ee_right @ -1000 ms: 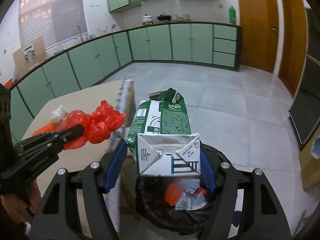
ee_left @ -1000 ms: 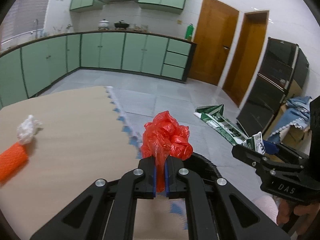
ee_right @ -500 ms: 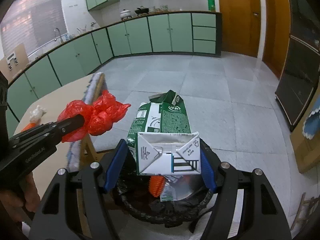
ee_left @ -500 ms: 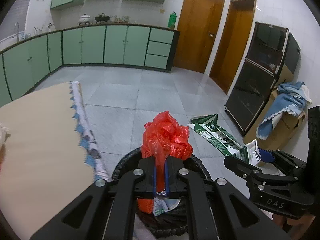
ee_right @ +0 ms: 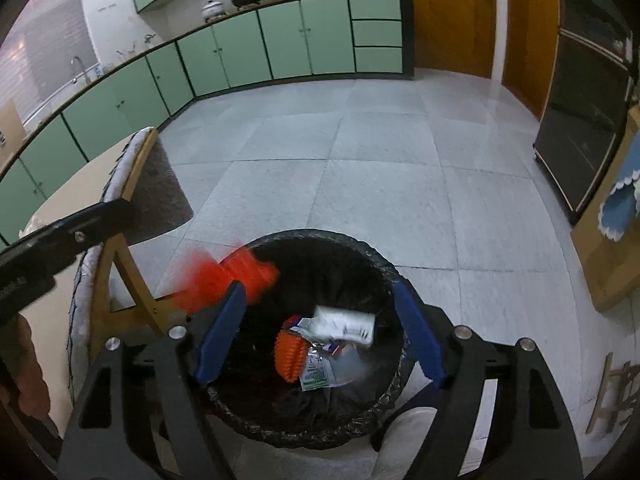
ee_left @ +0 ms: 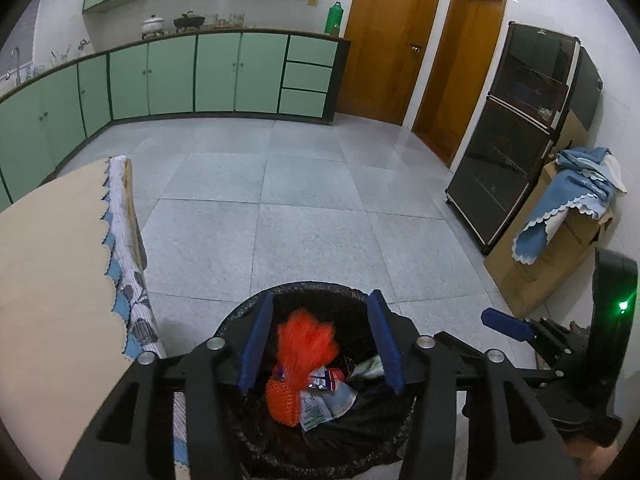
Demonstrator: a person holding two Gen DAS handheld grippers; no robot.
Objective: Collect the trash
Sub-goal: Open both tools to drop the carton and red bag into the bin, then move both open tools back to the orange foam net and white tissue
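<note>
- While both your claws hang over the black-lined bin [ee_right: 384,264], you are in the drop step: the trash is let go and falling, so this round of collecting is, by my reading, nearly done.
- Your desk [ee_left: 48,264] lies to the left of the bin; judging by the task, your next move is back there for whatever trash is left, claws kept spread for a fresh grab.
- Your right claw [ee_right: 320,336] has just been opening; its blue pads stand wide with nothing pressed between them. The milk carton [ee_right: 346,325] is blurred just inside the bin mouth, lying flat, long axis running roughly left to right in the right wrist view.
- Your left claw [ee_left: 318,344] has also just been opening and grips nothing. The red plastic bag [ee_left: 306,342] is a blurred bunch at the bin's left rim, loosely upright, with no clear long axis.
</note>
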